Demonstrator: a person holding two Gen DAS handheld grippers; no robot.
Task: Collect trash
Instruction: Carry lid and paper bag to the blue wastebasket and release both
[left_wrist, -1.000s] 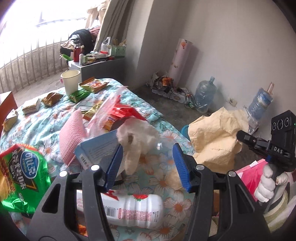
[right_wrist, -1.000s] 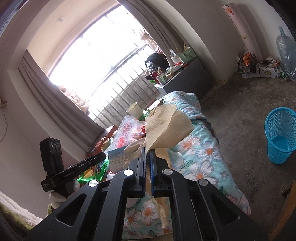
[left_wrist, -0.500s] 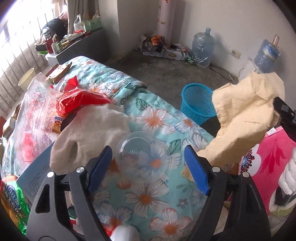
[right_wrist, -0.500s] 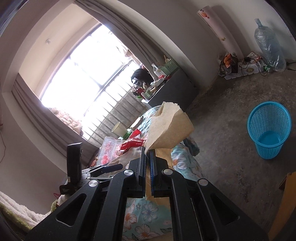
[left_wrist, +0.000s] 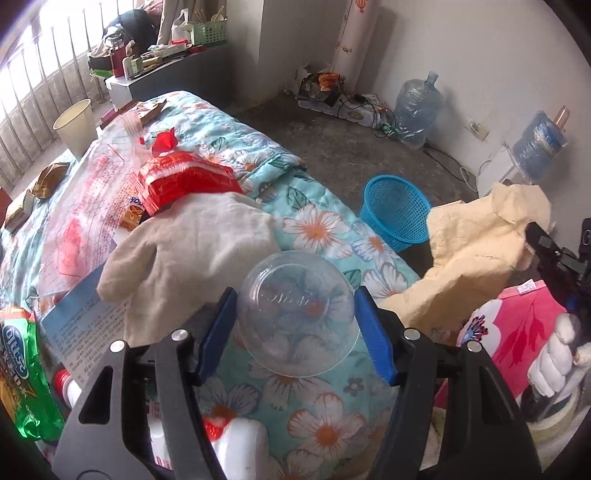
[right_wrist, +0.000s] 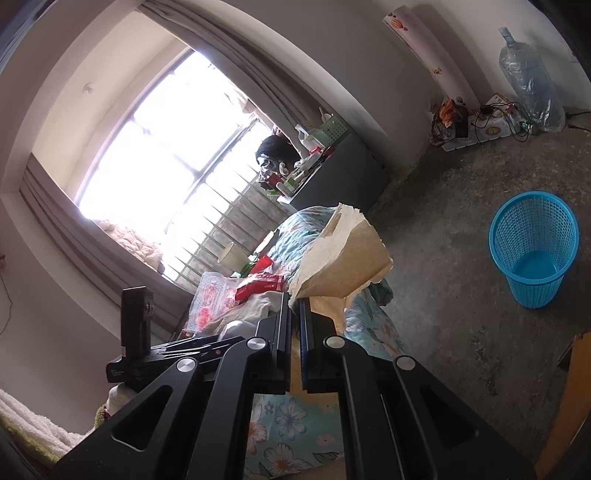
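The left gripper (left_wrist: 297, 328) straddles a clear plastic lid (left_wrist: 298, 314) lying on the floral bedspread (left_wrist: 314, 229); its blue jaws have just been closing in, and each now sits right against the lid's rim — whether they actually press on it I cannot tell. A crumpled off-white cloth (left_wrist: 192, 254) lies just beside the lid, under a red snack wrapper (left_wrist: 184, 181). The right gripper (right_wrist: 294, 306) is clenched on a torn sheet of brown paper (right_wrist: 347, 254) — held up off the bed. The blue mesh wastebasket (right_wrist: 533, 247) stands on the concrete floor, well apart from both.
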